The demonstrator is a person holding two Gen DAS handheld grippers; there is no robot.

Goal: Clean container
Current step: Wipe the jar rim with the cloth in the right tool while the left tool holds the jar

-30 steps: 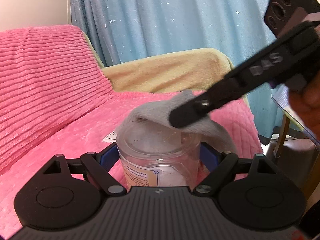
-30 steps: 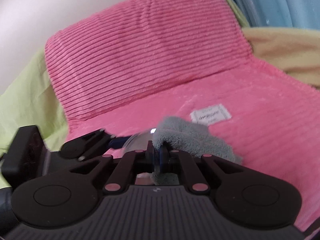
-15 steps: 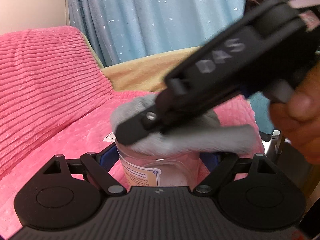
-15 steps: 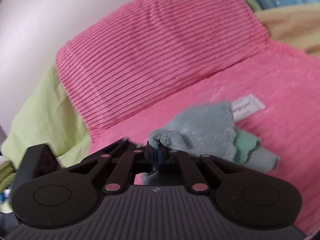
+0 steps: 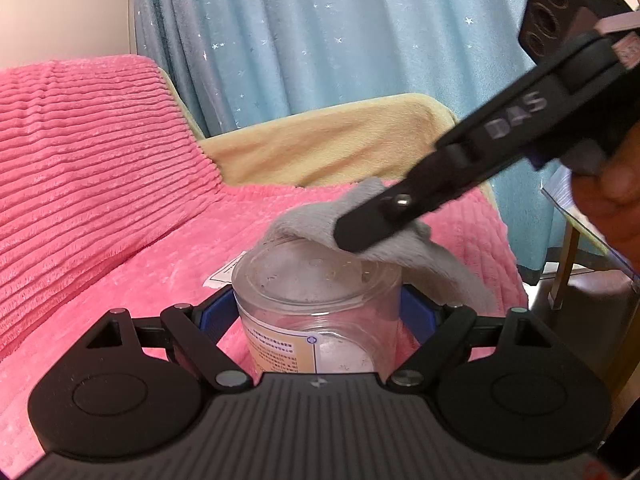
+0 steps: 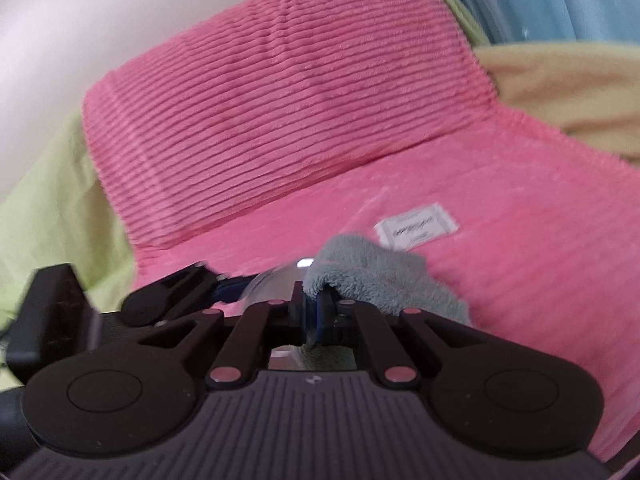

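Observation:
A clear plastic container (image 5: 320, 312) with a printed label sits upright between the blue pads of my left gripper (image 5: 318, 308), which is shut on its sides. A grey cloth (image 5: 384, 236) drapes over the container's far right rim. My right gripper (image 5: 352, 236) comes in from the upper right, shut on that cloth. In the right wrist view the grey cloth (image 6: 372, 276) bunches over the closed jaws of the right gripper (image 6: 314, 312), with the container's rim (image 6: 276, 276) just left of it and the left gripper (image 6: 172, 296) beyond.
A pink ribbed blanket (image 5: 92, 152) covers the sofa back and seat below the container. A white fabric tag (image 6: 416, 228) lies on the seat. A yellow armrest (image 5: 340, 140) and a blue starred curtain (image 5: 320, 32) stand behind. A person's hand (image 5: 612, 200) holds the right gripper.
The right gripper swept the cloth over the container's mouth toward the left, then drew back to the far right rim. The left gripper and container stayed put.

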